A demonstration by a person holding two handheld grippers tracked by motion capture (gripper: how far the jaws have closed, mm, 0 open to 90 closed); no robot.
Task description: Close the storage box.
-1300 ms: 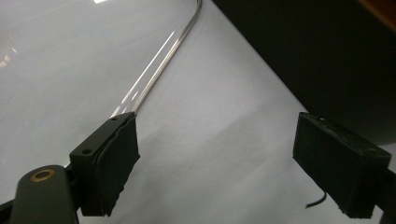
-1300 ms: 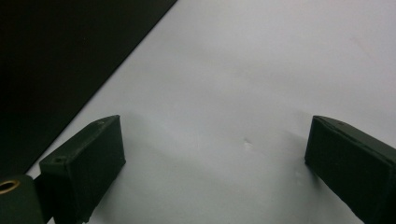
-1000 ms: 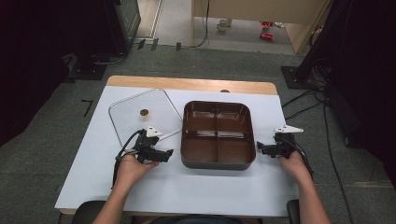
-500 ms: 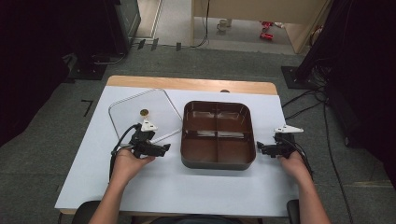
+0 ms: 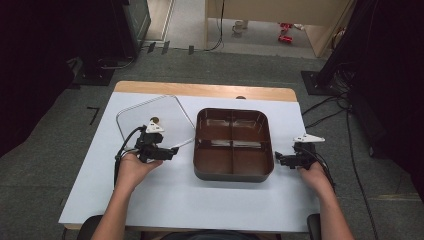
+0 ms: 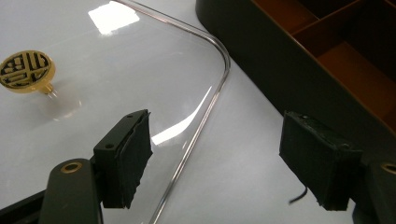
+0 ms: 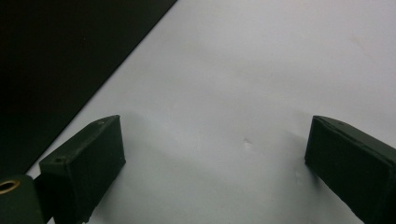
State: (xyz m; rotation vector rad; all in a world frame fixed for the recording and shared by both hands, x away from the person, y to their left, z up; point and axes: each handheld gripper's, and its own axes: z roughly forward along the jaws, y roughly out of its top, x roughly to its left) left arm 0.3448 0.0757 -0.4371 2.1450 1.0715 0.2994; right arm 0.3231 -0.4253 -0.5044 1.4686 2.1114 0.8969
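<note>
Job: you look set to put the clear lid [image 5: 155, 121] on the brown box [image 5: 233, 144]. That is my guess from where your hands are.

Lid: it lies flat on the white table [image 5: 165, 195], at about 9 o'clock from the box, just beside it. Its gold knob [image 6: 27, 71] points up.

Box: it sits in the middle of the table, with four parts inside and no lid on it yet.

Left gripper [image 6: 219, 163]: your jaws are closing around the lid's rim. The rim runs between them, but the pads do not squeeze it yet.

Right gripper [image 5: 279, 160]: it waits at about 3 o'clock from the box. Its jaws are wide, with nothing but bare table between them.

Done: nothing much so far. The lid is not picked up.

Left to do: grab the rim, lift the lid, carry it over and set it down on the box.
</note>
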